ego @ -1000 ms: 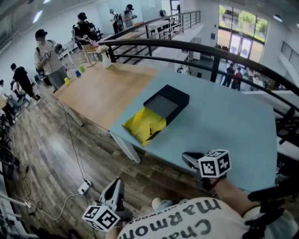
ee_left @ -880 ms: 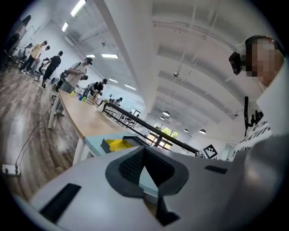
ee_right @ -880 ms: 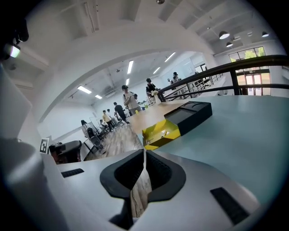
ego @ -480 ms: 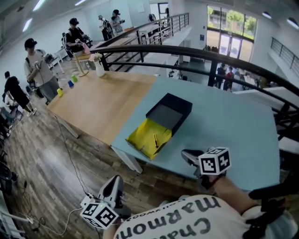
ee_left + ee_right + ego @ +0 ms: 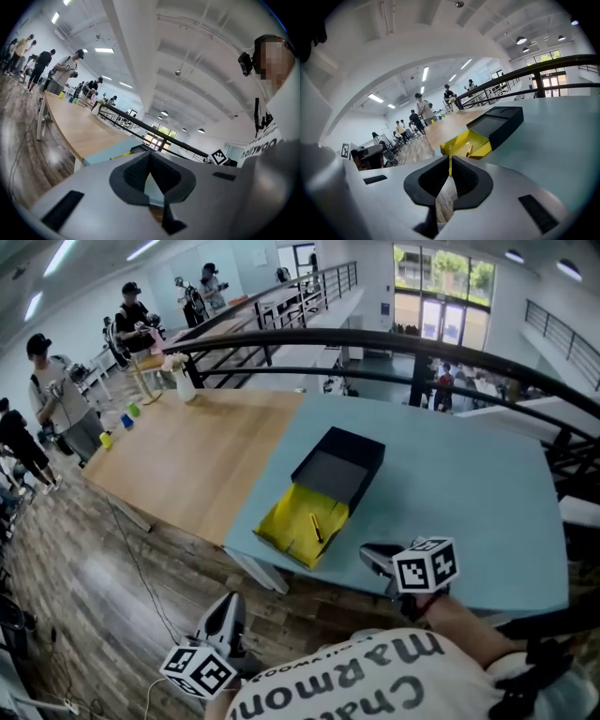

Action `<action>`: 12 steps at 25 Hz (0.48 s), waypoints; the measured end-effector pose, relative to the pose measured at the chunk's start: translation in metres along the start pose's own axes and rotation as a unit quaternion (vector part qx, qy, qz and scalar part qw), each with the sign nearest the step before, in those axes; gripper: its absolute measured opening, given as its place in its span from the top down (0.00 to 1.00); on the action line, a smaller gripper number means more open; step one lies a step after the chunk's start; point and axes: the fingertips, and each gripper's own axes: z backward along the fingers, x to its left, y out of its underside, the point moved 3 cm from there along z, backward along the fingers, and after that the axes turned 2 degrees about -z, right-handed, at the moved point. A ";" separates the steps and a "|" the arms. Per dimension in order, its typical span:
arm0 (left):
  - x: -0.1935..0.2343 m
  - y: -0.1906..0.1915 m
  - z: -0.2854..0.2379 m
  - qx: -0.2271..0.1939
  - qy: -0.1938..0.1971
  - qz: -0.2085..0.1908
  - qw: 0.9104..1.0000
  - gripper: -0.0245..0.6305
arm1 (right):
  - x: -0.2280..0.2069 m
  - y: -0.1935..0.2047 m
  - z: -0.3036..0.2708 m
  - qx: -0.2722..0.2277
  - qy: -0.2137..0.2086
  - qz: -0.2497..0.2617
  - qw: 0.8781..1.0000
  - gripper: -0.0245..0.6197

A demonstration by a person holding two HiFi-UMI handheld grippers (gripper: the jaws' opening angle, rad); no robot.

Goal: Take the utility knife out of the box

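one: both grippers are pressed shut on nothing. the left gripper point(image 5: 228, 615) hangs off the near edge of the table point(image 5: 450, 502), over the floor, at about 7 o'clock from the box point(image 5: 354, 457). the right gripper point(image 5: 373, 557) is over the table, at about 5 o'clock from it.
two: and the knife point(image 5: 316, 526)?
one: it lies in the yellow tray point(image 5: 281, 526) that sticks out of the box toward us, near the tray's right side. it runs roughly 11 to 5 o'clock, and nothing touches it.
two: then i'd use the right one. the knife sits near its tips, at about 10 o'clock. spread the jaws before coming in, not over the tray.
one: approach?
two: tip down from above and roll the wrist so the jaws straddle the knife across its narrow width, not along its length. it looks thin and lies flat, so the pads need to get almost to the tray floor or they'll slide over it.
one: the tray looks light.
two: it may shift or lift with the knife. i'd bring the left in at the box's 9 o'clock side to steady it, then lift the knife straight up until it clears the tray walls.
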 end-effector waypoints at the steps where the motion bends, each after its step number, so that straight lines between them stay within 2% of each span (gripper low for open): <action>1: 0.000 0.000 -0.002 0.003 0.004 0.001 1.000 0.96 | 0.001 0.002 0.002 0.003 0.003 0.001 1.000 0.90; 6: -0.008 0.004 -0.012 0.018 0.020 0.010 1.000 0.96 | 0.003 0.025 0.010 0.042 0.026 0.022 0.999 0.90; 12: -0.008 0.029 -0.025 0.057 0.030 0.025 0.998 0.96 | -0.007 0.042 0.017 0.056 0.040 -0.015 0.998 0.90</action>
